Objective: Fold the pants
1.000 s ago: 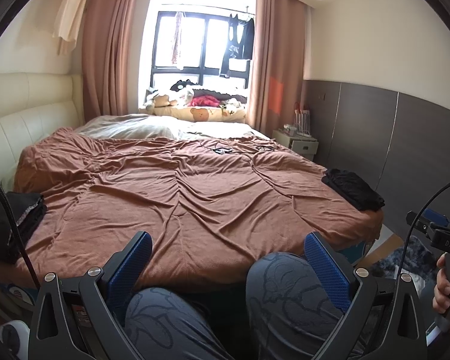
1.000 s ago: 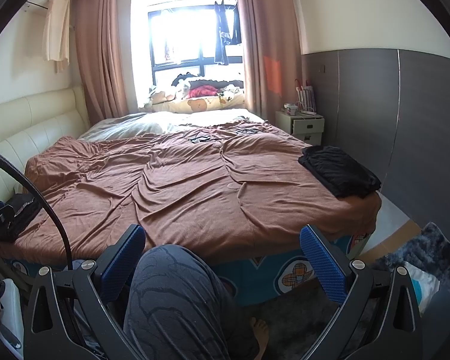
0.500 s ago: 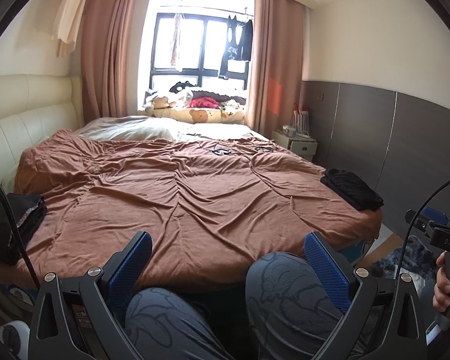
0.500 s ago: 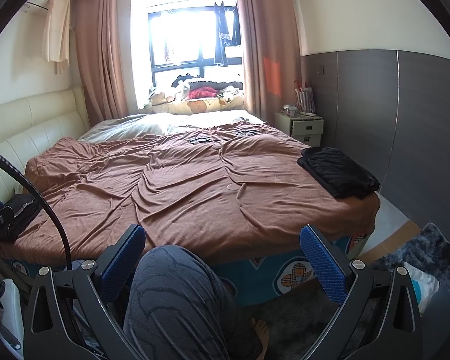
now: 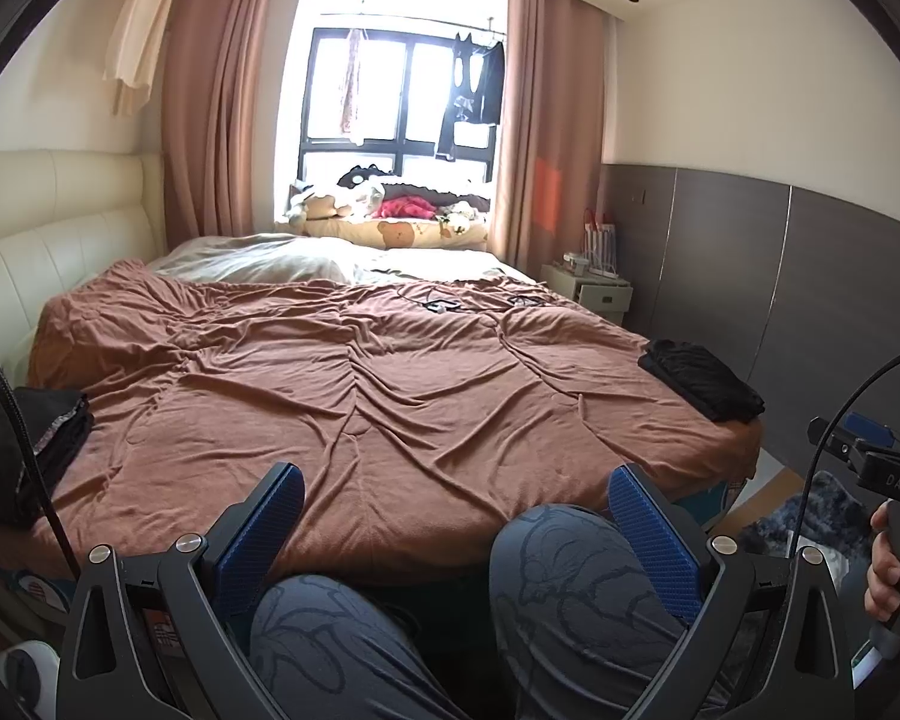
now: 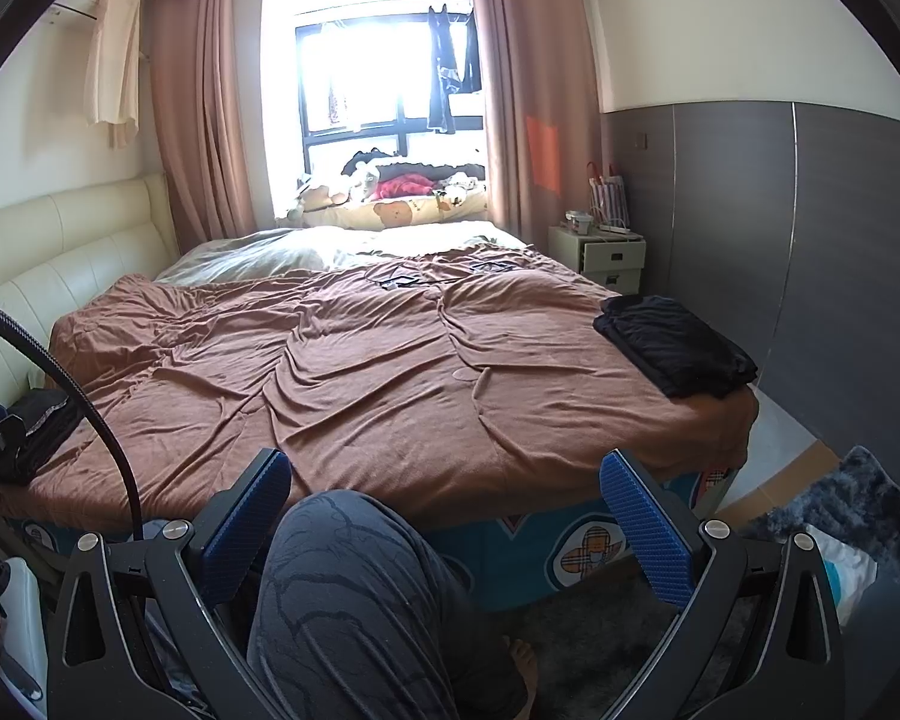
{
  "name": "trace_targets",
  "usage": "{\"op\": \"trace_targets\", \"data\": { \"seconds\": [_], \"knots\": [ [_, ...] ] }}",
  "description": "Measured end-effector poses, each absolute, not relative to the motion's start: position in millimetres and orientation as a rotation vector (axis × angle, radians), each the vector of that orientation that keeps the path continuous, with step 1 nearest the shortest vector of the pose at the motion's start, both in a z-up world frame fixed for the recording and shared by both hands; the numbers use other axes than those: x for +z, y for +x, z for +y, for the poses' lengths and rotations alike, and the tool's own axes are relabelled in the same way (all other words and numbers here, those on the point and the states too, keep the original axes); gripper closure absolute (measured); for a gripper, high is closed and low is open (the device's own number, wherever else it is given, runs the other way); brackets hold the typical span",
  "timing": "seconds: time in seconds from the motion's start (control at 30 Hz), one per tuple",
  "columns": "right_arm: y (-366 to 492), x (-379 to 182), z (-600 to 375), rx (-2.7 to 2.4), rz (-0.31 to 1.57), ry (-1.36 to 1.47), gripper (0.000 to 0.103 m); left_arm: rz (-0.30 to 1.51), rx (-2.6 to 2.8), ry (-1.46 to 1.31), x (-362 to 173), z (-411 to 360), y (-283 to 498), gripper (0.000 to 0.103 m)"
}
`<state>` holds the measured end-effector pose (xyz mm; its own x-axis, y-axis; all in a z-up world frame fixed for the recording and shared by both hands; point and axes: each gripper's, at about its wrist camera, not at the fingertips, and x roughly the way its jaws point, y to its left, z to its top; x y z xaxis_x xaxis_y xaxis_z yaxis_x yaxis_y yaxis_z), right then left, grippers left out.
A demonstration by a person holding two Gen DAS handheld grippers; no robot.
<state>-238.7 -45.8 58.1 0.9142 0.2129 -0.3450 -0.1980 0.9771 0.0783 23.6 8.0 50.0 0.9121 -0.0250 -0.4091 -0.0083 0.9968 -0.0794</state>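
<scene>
- The pads [image 5: 261, 531] of the left gripper [image 5: 456, 531] are blue with a fine grid texture; its frame is black.
- The blanket [image 5: 390, 396] ahead of the tongs is rust brown.
- The folded garment [image 6: 675, 345], ahead and to the right of the right gripper [image 6: 444, 513], is black.
- The trouser legs [image 5: 576, 594] between the fingers are dark grey with darker line drawings.
- The bed side [image 6: 582, 546] behind the right tongs is teal with plaid patches.
- The curtains [image 5: 210, 108] far ahead are dusty pink.
</scene>
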Motion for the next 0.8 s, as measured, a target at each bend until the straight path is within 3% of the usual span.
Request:
{"op": "trace_targets", "data": {
  "seconds": [0.8],
  "knots": [
    [-238.6, 55.9, -52.6, 0.213, 0.361, 0.053, 0.0, 0.427, -0.02, -0.072, 54.2, -1.1, 20.3, 0.0]
  ]
}}
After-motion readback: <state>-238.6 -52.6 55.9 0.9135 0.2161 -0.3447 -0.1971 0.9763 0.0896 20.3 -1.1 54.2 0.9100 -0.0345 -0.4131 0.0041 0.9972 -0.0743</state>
